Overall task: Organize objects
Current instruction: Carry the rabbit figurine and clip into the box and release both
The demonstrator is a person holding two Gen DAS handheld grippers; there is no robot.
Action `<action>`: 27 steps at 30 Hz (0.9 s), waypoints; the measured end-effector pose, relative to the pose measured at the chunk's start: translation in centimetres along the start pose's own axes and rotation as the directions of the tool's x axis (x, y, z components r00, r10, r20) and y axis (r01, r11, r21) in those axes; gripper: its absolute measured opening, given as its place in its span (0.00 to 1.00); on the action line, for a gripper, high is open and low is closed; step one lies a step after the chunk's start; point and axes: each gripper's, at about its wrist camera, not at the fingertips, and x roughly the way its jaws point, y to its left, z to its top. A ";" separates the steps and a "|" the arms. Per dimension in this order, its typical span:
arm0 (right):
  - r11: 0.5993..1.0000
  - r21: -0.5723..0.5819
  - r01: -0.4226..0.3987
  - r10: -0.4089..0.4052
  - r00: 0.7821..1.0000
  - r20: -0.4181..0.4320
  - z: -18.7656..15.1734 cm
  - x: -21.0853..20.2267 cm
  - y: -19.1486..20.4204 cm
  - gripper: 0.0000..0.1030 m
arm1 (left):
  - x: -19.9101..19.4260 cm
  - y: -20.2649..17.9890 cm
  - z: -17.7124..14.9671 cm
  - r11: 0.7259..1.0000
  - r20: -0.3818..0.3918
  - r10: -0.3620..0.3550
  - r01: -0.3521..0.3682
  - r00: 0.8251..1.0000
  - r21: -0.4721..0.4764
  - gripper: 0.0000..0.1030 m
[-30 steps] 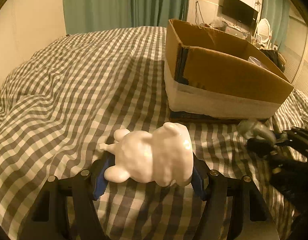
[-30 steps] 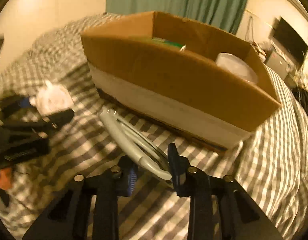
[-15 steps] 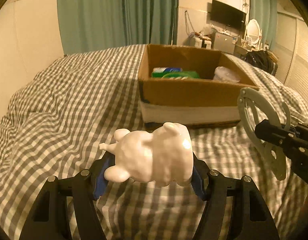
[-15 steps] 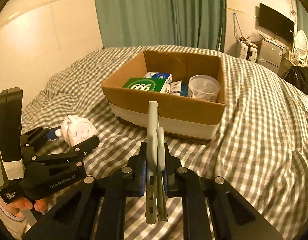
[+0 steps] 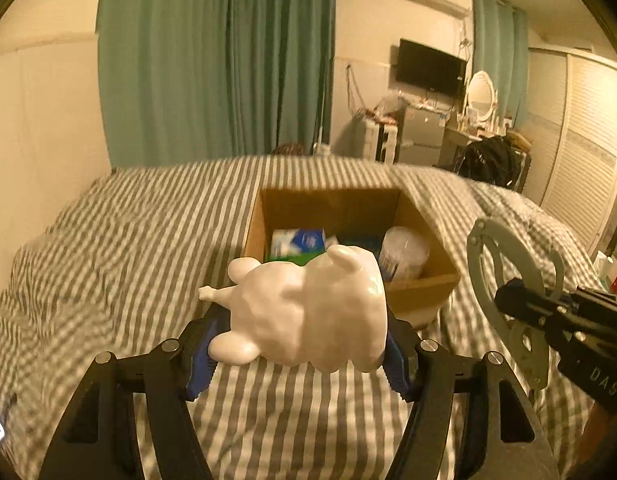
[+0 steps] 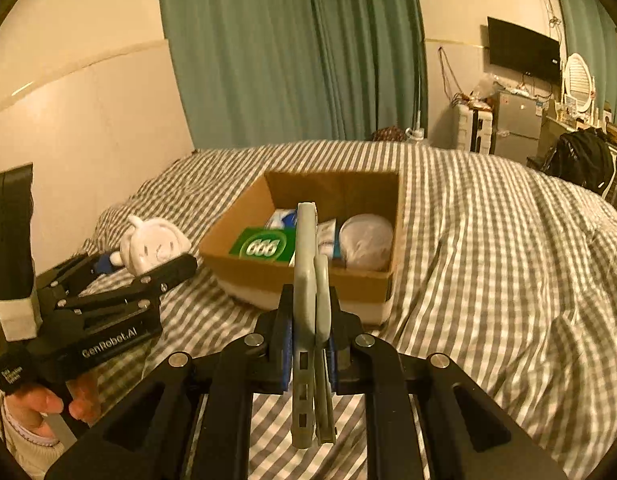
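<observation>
Blue pads: the left gripper point(image 5: 300, 344) has its fingers point(image 5: 202, 360) closed on a white figurine point(image 5: 308, 312), which lies on its side between them.
Left pose: held up in the air above the gingham bed point(image 5: 120, 248), pointing at the cardboard box point(image 5: 424, 284) just ahead.
Left hand point(image 6: 48, 404): wrapped round the handle at the lower left of the right wrist view.
Right fingers: the right gripper point(image 6: 308, 340) is clamped tight on a thin grey clip hanger point(image 6: 308, 280), held edge-on and upright.
Right pose: raised beside the left tool, also aimed at the box.
Writing: "GenRobot.AI" on the left gripper's body; "666" on a green packet point(image 6: 264, 245) inside the box.
Box contents: blue-and-white packet point(image 5: 298, 240), round clear tub point(image 6: 366, 240).
</observation>
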 end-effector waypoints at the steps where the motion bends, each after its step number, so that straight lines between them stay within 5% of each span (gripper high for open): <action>1: 1.000 0.004 0.002 -0.002 1.000 0.012 0.5 -0.1 -0.2 0.12 | 0.2 -0.1 0.6 1.000 0.007 -0.006 0.006 1.000 0.004 0.67; 14: 1.000 0.026 0.000 -0.003 0.993 0.116 8.8 2.3 -3.4 0.12 | 6.6 -2.3 8.0 0.999 0.037 -0.015 0.013 0.999 0.041 0.67; 27: 0.995 0.101 -0.025 0.023 1.000 0.019 10.9 10.8 -7.2 0.12 | 14.5 -2.7 8.6 0.999 -0.028 0.019 -0.018 0.999 0.032 0.67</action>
